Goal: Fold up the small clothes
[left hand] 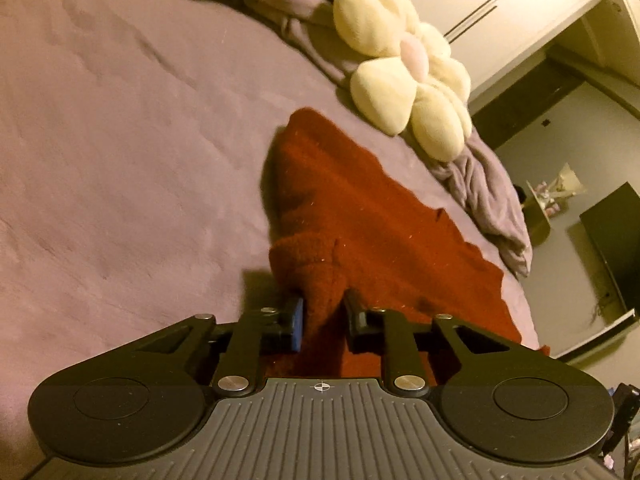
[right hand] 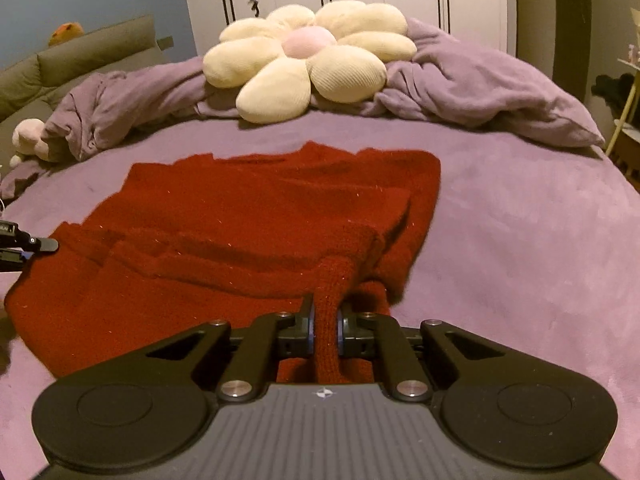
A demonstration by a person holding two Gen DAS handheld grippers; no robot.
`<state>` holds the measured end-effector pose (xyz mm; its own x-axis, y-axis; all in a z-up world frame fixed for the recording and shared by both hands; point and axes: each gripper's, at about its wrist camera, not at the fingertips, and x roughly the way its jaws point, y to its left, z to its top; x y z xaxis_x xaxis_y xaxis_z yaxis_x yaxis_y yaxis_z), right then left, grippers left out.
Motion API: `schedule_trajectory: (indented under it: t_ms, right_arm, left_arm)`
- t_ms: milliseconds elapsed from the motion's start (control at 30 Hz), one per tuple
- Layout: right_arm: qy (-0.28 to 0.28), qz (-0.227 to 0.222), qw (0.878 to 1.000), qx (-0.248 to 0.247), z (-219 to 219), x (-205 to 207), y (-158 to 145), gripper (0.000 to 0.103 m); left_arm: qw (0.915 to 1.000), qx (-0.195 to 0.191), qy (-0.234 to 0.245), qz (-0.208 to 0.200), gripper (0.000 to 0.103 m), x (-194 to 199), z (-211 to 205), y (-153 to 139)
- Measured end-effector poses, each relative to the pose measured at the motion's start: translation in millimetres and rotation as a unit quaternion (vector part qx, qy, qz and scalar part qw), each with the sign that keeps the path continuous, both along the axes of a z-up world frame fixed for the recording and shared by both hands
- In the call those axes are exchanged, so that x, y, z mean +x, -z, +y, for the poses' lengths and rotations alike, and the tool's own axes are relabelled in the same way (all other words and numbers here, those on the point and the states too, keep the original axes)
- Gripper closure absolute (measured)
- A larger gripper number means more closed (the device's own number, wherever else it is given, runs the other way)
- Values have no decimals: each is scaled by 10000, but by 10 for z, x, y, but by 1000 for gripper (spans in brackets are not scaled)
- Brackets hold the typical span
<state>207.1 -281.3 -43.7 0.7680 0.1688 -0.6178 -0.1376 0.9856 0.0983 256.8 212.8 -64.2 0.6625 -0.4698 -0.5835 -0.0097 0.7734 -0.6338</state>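
- Right up against the lens, the right gripper (right hand: 326, 316) has its fingers pinched tight on a bunched ridge of the red knit garment (right hand: 256, 216), the fabric squeezed into a narrow rope between the pads.
- Over on the other side, the left gripper (left hand: 323, 308) is clamped on its own thick wad of the same red knit, jaws drawn in narrow with the cloth bulging out ahead of them.
- From the right wrist view you can just catch the left gripper's fingertip poking in at the far left edge, sitting at the garment's near left corner.
- So where's the garment? Spread mostly flat on the purple bed cover (right hand: 520, 220), rumpled into low ridges across its near half, its far edge pointing toward the flower-shaped cushion (right hand: 308, 60) and the heaped purple blanket (right hand: 480, 80) behind it.
- The cushion sits well apart from the red knit; nothing lies on top of the garment.
- My read: this is the grasp for a fold, both near corners secured, the fold itself not yet made.
- What comes next, I'd say, calls for both hands lifting together and carrying the near edge over toward the far edge, keeping the two sides level so the hem lands square.
- The risk looks like uneven tension: this knit is thick and stretchy, and one hand running ahead would skew the fold or drag the whole piece along the cover.
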Motion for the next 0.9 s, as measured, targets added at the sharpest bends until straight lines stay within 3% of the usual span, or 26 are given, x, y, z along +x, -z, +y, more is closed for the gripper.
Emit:
schedule_trajectory:
  t_ms: [167, 200, 333, 500, 533, 567, 600, 733, 833, 900]
  right_arm:
    - [-24, -92, 9999, -74, 37, -48, -70, 95]
    - [-41, -71, 9999, -150, 48, -38, -58, 95]
    - [72, 132, 9993, -329, 54, 58, 40, 92]
    - [86, 347, 9987, -351, 37, 198, 152, 87]
    - [75, 341, 9987, -366, 53, 216, 160, 87]
    - [64, 332, 9986, -404, 74, 226, 157, 88]
    - [40, 294, 9984, -478, 104, 216, 143, 95]
    - [-321, -95, 9961, -822, 248, 31, -50, 95]
    - [-322, -602, 9952, -706, 206, -105, -363, 95]
    - [-182, -983, 9934, -556, 142, -117, -604, 95]
  left_arm:
    - [9987, -348, 209, -304, 83, -57, -10, -136]
    - [9985, -377, 274, -285, 77, -41, -31, -130]
    - [9987, -273, 416, -58, 60, 37, -143, -30]
    - [9984, 7, 566, 73, 58, 121, -277, 51]
    - [9984, 44, 561, 73, 59, 126, -295, 57]
    - [9983, 126, 571, 19, 68, 119, -322, 41]
    - [9980, 207, 598, -43, 85, 100, -343, 14]
    - [9947, 414, 816, -475, 85, -44, -409, -254]
    - [9879, 597, 1004, -1024, 85, -101, -445, -659]
    - [9848, 461, 963, -1367, 85, -61, -423, -957]
